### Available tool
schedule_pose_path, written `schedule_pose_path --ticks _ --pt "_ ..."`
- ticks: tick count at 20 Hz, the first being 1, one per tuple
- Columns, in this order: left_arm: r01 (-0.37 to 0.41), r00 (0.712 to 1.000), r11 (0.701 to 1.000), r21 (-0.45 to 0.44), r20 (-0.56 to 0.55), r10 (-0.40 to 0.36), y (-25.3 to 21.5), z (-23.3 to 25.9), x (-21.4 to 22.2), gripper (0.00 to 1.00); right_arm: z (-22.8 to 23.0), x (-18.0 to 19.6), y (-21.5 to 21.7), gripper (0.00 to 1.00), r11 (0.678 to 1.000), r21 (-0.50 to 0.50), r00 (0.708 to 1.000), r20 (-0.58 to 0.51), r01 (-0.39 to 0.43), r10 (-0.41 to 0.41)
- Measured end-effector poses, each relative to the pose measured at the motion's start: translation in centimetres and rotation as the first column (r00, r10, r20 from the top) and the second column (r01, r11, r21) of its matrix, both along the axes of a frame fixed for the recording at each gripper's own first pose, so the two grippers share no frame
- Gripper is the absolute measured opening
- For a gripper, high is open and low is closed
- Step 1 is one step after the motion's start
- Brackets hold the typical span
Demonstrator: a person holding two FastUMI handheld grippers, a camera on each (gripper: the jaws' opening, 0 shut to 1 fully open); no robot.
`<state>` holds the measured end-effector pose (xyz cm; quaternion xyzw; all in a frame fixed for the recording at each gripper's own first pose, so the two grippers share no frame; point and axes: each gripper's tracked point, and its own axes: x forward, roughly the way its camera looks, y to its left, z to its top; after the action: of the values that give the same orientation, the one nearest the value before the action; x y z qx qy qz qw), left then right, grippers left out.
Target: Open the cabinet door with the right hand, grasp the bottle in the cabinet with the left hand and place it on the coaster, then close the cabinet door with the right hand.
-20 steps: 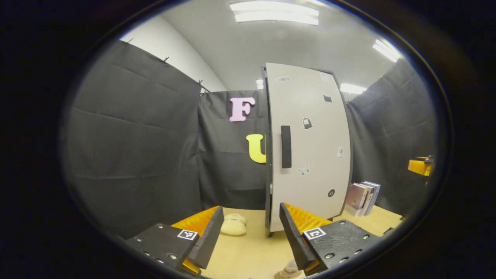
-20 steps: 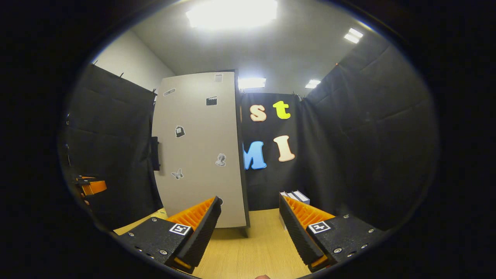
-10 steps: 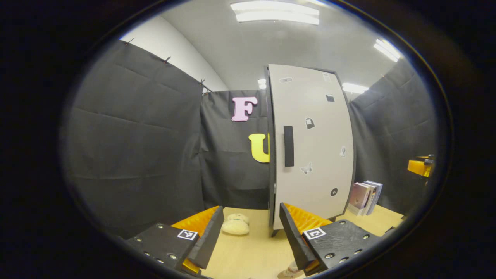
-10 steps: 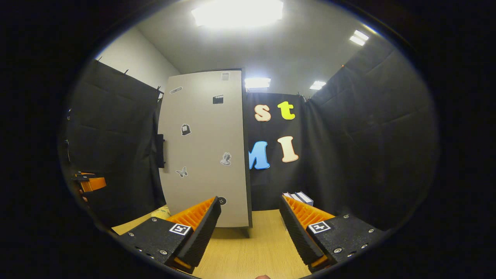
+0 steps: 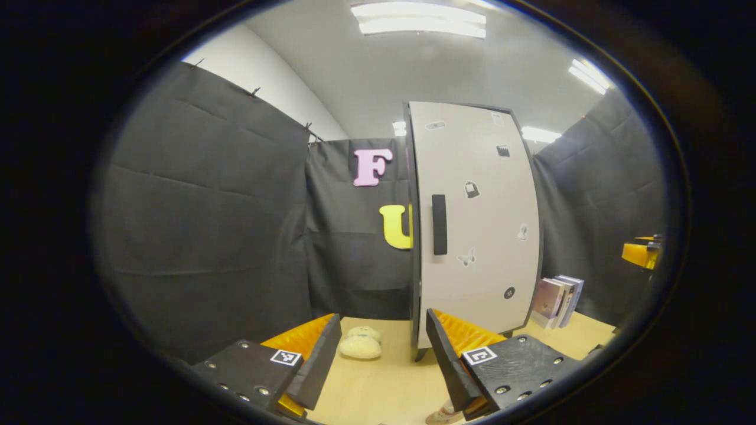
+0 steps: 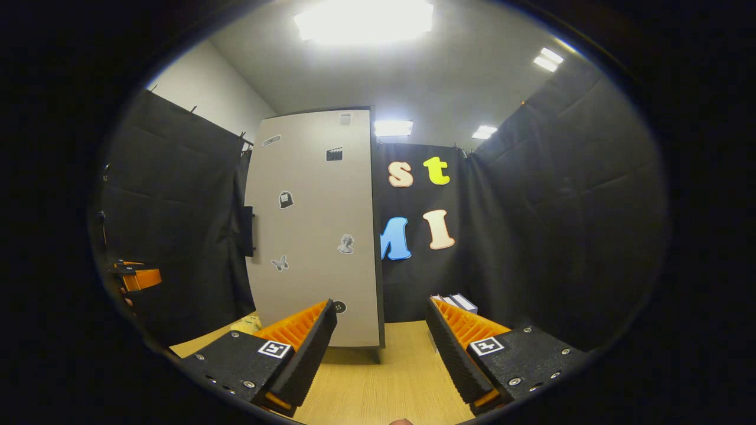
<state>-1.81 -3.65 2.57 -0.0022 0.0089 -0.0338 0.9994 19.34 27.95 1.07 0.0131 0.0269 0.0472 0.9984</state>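
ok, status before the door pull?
Left tool open, holding nothing. Right tool open, short of the cabinet. Door shut, handle untouched. Nothing in the way.

Pale wooden desk, cream plush toy lying near the desk's back edge toward its left side, a few books standing upright near the back right corner, bright ceiling light panels overhead

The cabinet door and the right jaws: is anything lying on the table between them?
No. In the right gripper view only bare wooden table lies between the open right gripper and the shut cabinet door.
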Motion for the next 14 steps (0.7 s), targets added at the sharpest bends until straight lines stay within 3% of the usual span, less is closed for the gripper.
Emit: schedule_pose_path --ticks 10,14 --pt "-0.004 1.0 1.0 -0.006 -0.003 0.004 0.37 -0.43 0.06 0.78 -0.02 -0.25 -0.05 0.94 1.0 0.0 1.0 -0.001 0.015 -0.015" --pt "-0.006 1.0 1.0 -0.002 -0.001 0.006 0.27 -0.55 0.1 0.88 0.03 -0.11 0.15 0.94 1.0 0.005 1.0 0.001 0.014 -0.014"
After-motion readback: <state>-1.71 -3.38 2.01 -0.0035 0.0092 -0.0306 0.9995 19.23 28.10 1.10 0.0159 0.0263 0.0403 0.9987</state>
